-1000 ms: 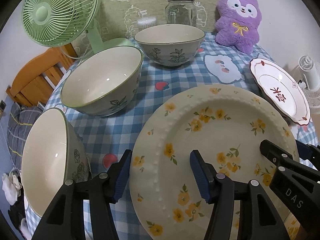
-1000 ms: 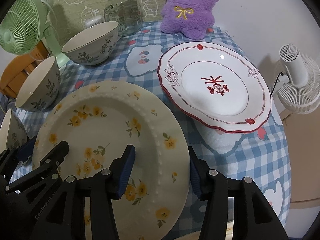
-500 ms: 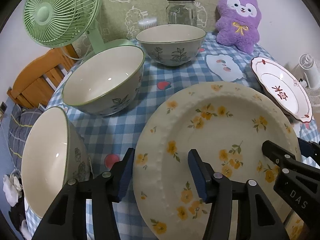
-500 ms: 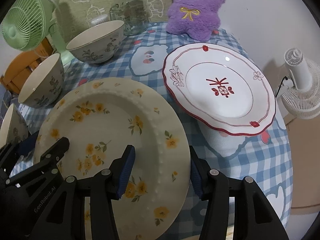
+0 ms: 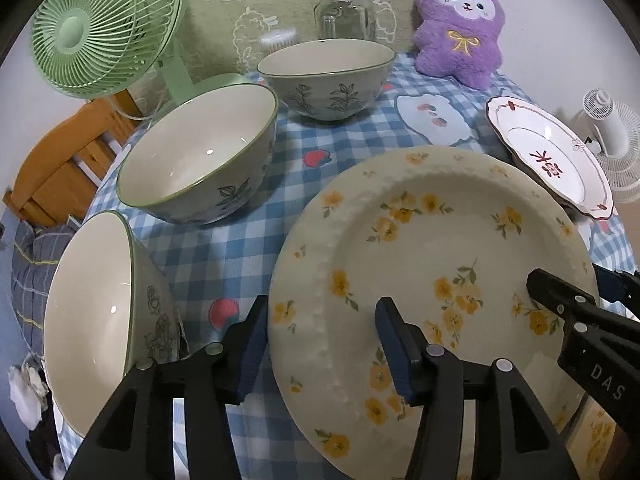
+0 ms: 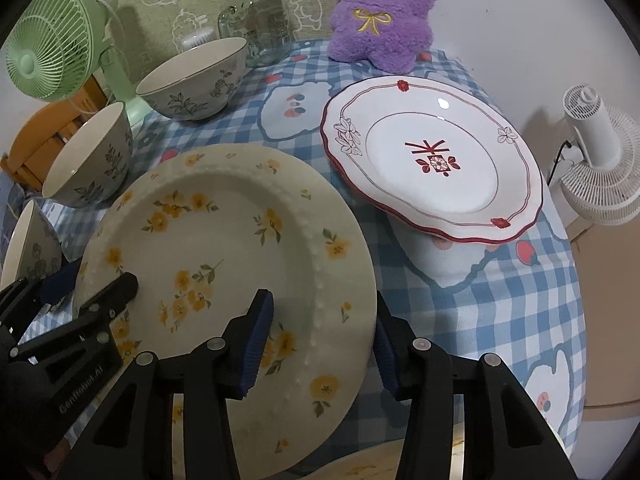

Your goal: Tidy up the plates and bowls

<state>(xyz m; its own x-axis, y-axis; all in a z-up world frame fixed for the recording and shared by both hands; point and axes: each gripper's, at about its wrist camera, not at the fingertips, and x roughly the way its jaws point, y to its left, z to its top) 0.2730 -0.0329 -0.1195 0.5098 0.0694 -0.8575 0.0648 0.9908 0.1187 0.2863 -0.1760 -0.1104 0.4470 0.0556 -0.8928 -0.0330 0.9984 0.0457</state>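
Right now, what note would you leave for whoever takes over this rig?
Left gripper: straddles the left rim of the yellow-flower plate; grip unclear.
Right gripper: straddles the plate's right rim, which is between jaws that have just been closing; grip unclear.
Things: three bowls sit unstacked along the left of the cloth; the red-rimmed plate lies by itself on the right.
Done: nothing stacked yet.
Left: probably stack the plates and nest the bowls.

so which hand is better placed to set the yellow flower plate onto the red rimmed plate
Right. The right tongs straddle the yellow flower plate's rim on the side nearest the red rimmed plate, which lies just beyond them. The left tongs straddle the far rim, beside the bowls.
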